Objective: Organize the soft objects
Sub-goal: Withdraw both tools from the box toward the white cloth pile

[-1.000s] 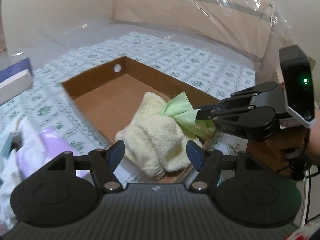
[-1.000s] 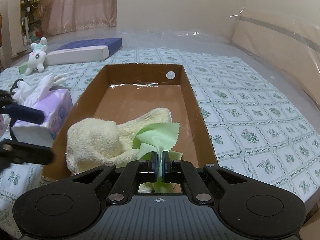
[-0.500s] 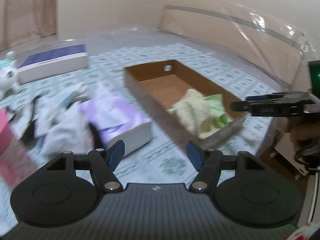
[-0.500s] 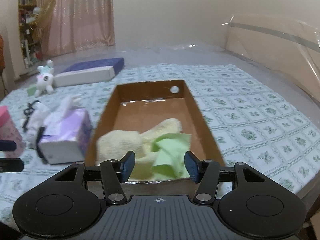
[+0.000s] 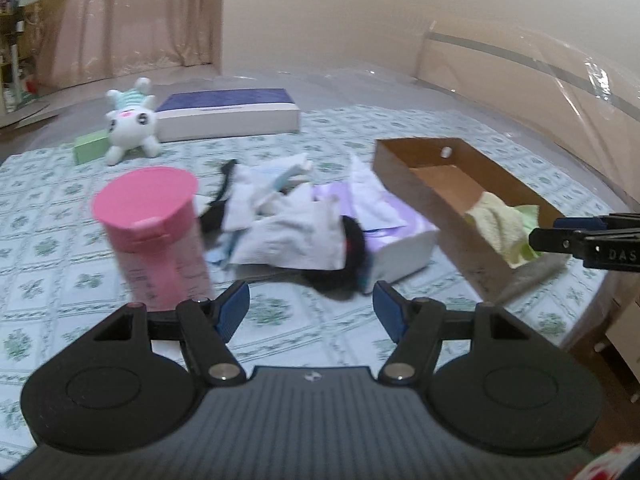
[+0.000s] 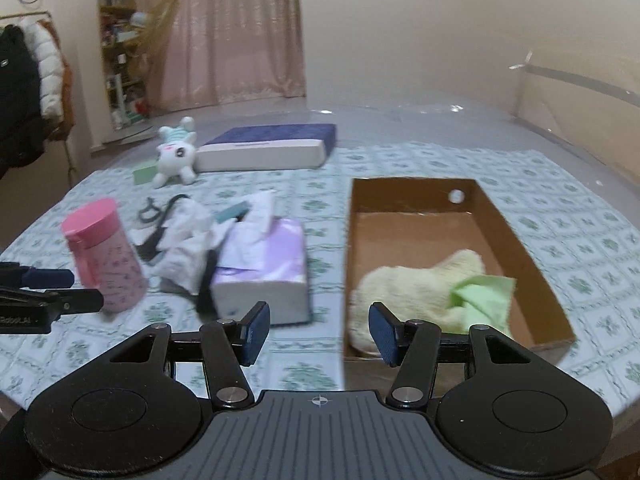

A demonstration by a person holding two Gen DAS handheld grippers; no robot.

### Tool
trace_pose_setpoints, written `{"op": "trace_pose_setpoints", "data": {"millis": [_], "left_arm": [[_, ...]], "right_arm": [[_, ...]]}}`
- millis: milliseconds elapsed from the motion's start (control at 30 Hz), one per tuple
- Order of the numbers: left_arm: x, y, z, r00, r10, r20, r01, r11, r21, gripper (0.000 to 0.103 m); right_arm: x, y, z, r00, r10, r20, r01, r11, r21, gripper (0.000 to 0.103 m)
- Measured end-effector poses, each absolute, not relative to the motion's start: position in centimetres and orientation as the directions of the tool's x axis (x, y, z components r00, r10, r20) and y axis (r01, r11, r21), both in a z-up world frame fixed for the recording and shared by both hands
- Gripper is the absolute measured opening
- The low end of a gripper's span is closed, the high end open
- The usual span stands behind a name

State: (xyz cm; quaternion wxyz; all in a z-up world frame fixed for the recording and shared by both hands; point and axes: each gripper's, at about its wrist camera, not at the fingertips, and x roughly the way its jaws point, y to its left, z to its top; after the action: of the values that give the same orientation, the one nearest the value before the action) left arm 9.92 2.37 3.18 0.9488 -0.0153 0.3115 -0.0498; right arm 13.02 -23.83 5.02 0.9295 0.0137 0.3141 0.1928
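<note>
The heap of white cloths (image 5: 280, 220) lies on the desk (image 5: 60, 248) between the pink cup (image 5: 154, 236) and the purple tissue box (image 5: 384, 236), draped partly over the box's near side, with a black strap (image 5: 352, 256) curling through it. It is a loose pile, so its lie is hard to call, but it seems to stretch roughly from the cup toward the box, across the line of the left fingers.

From the left gripper (image 5: 311, 312) the heap sits straight ahead and a little beyond the tips; its fingers are spread wide apart and hold nothing. The right gripper (image 6: 318, 334) is also spread and empty, and from it the heap (image 6: 180, 248) lies ahead and off to the left, past the tissue box (image 6: 264, 272). I would judge the left the nearer and better lined up for the next pick.

To the right of the tissue box stands the cardboard box (image 6: 516, 240), its long axis running away from both grippers, with the yellow towel (image 6: 416, 284) and green cloth (image 6: 486, 294) already bunched at its near end. A plush toy (image 5: 130, 128) rests farther back, well apart from either gripper.
</note>
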Motion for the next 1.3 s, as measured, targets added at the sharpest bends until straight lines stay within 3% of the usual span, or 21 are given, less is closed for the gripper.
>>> {"op": "trace_pose_setpoints", "data": {"millis": [800,1300], "left_arm": [[9.7,5.4,1.2,0.797,-0.062,-0.601,0.008,0.996,-0.092,0.065],[10.8,6.6,0.6,0.790,-0.047,-0.612,-0.037,0.992,-0.124,0.065]], "right_arm": [[14.5,-17.5,3.4,0.658,0.437,-0.614,-0.477,0.872,0.110,0.055],[21.3,-11.9,2.7,0.563,0.521,-0.641,-0.709,0.703,-0.051,0.055]]}}
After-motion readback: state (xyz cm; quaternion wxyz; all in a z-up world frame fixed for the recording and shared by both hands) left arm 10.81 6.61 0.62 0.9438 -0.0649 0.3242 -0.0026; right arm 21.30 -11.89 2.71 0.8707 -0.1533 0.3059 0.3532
